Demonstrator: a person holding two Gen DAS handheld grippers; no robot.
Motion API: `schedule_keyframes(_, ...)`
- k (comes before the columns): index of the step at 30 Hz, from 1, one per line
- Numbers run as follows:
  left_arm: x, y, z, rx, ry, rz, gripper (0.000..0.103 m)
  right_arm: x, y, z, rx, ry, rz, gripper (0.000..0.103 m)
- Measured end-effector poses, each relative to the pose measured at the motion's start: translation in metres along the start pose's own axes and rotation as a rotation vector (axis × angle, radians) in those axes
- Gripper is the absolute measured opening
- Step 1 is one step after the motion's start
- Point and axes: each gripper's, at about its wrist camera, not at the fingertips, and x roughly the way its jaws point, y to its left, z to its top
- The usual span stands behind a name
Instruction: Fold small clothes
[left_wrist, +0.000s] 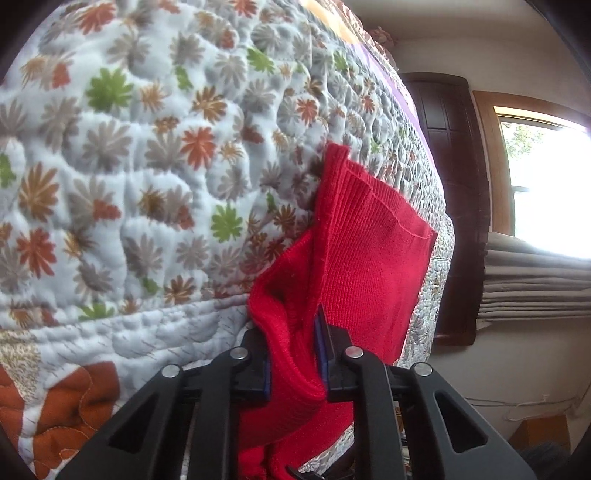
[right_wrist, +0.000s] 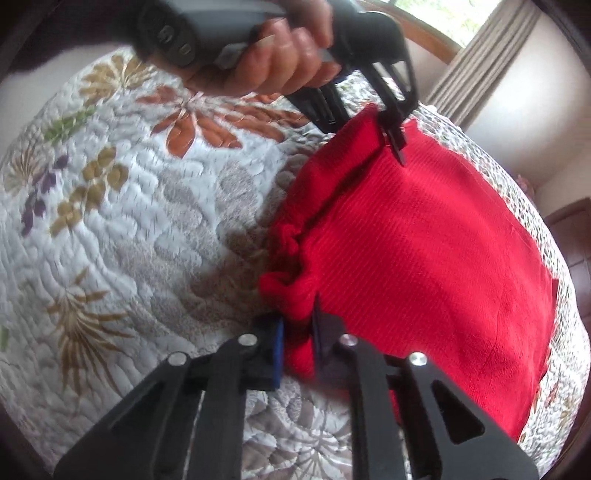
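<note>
A small red knit garment (right_wrist: 424, 251) lies spread on a floral quilted bedspread (right_wrist: 147, 229). In the right wrist view my right gripper (right_wrist: 299, 343) is shut on a bunched edge of the garment near me. At the garment's far edge my left gripper (right_wrist: 391, 136), held by a hand (right_wrist: 273, 62), pinches the cloth. In the left wrist view the left gripper (left_wrist: 295, 354) is shut on a thick fold of the red garment (left_wrist: 369, 251), and the rest of the cloth stretches away over the quilt (left_wrist: 129, 166).
The quilt's edge (right_wrist: 569, 332) runs close beside the garment. Beyond it stand dark wooden furniture (left_wrist: 454, 192), a bright window (left_wrist: 546, 184) and folded grey curtains (left_wrist: 535, 284). Cables and a box (left_wrist: 535, 424) lie on the floor.
</note>
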Motion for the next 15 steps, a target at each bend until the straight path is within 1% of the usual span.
schedule_keyframes(7,-0.008,-0.028,-0.005,-0.004,-0.016,0.031,0.016,-0.02,-0.021,0.016,0.05,-0.03,0.011,0.008)
schedule_keyframes(15,-0.015,-0.069,-0.011,-0.016,-0.031,0.076,0.015,-0.059,-0.044,0.019,0.112,-0.072,0.01,0.007)
